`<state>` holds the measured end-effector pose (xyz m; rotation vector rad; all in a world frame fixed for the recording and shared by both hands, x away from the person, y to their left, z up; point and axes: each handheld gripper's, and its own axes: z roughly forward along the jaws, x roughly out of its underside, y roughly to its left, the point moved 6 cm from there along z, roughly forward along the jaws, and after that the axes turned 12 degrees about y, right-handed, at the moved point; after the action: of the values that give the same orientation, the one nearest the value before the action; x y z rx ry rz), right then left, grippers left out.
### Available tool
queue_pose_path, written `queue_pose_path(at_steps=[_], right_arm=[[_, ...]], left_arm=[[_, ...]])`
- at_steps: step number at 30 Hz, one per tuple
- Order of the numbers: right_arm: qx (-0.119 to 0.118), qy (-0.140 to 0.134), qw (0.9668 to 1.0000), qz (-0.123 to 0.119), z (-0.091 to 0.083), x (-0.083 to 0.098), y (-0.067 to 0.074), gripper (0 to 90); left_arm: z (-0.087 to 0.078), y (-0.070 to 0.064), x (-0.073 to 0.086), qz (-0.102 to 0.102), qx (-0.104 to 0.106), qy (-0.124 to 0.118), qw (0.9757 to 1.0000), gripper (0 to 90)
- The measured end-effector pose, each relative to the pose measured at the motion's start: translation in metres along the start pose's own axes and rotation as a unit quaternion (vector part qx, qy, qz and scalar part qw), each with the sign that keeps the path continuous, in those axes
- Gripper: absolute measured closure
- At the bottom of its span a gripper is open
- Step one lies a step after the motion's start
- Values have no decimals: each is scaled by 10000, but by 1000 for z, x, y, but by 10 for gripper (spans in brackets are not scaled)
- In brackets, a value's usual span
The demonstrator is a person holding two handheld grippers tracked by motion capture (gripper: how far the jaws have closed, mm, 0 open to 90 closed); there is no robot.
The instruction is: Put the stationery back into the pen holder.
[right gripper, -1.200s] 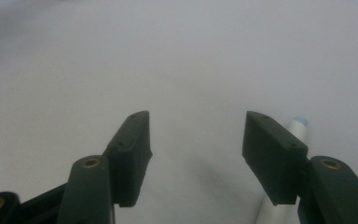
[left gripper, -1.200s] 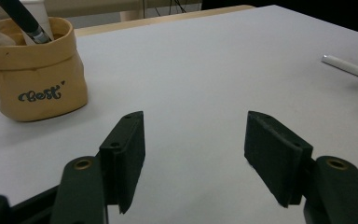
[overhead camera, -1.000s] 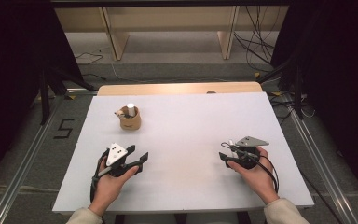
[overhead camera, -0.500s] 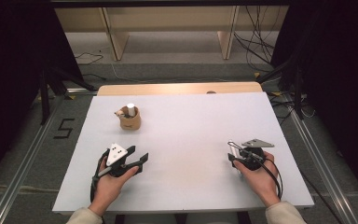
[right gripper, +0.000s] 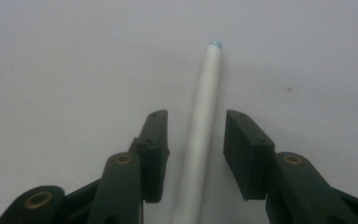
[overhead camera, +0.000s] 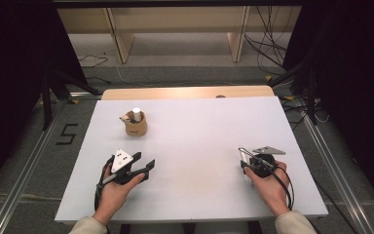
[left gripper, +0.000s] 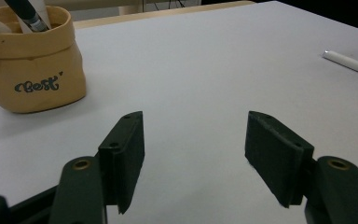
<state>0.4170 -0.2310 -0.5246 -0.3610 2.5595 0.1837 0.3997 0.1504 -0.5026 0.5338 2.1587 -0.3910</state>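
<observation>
A white pen (right gripper: pixel 212 70) with a pale blue tip lies flat on the white table (overhead camera: pixel 199 136) at the near right. My right gripper (right gripper: pixel 196 119) straddles it. Its jaws have just been closing, with the pen between them and a small gap on each side, so the pads are not pressing. In the high view the right gripper (overhead camera: pixel 244 161) is held low over the pen (overhead camera: pixel 247 170). My left gripper (overhead camera: pixel 145 161) rests at the near left, open with nothing in it (left gripper: pixel 196 126). A tan fabric pouch (overhead camera: pixel 136 125) marked "Best" (left gripper: pixel 32 70) holds a dark pen (left gripper: pixel 28 14).
The white pen (left gripper: pixel 349 63) appears far right in the left gripper view. A wooden strip (overhead camera: pixel 185 92) runs along the table's far edge. Beyond it are shelf legs and cables on the floor (overhead camera: pixel 272 53). Metal rails (overhead camera: pixel 331 161) flank the table.
The right gripper's jaws have narrowed around the white pen while the hand stays in place. The left hand and the pouch have not moved.
</observation>
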Motion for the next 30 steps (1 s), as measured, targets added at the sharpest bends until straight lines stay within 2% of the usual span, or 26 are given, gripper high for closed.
queue_pose_path(at_steps=[9,15,30], right_arm=[[215,94,9997,32,4,0,2,637],[277,119,9995,72,5,0,1,653],[495,161,9986,-73,5,0,4,689]], left_arm=[[0,0,0,3,12,13,10000,374],[1,1,1,5,-2,23,10000,374],[2,1,1,25,-7,34,10000,374]])
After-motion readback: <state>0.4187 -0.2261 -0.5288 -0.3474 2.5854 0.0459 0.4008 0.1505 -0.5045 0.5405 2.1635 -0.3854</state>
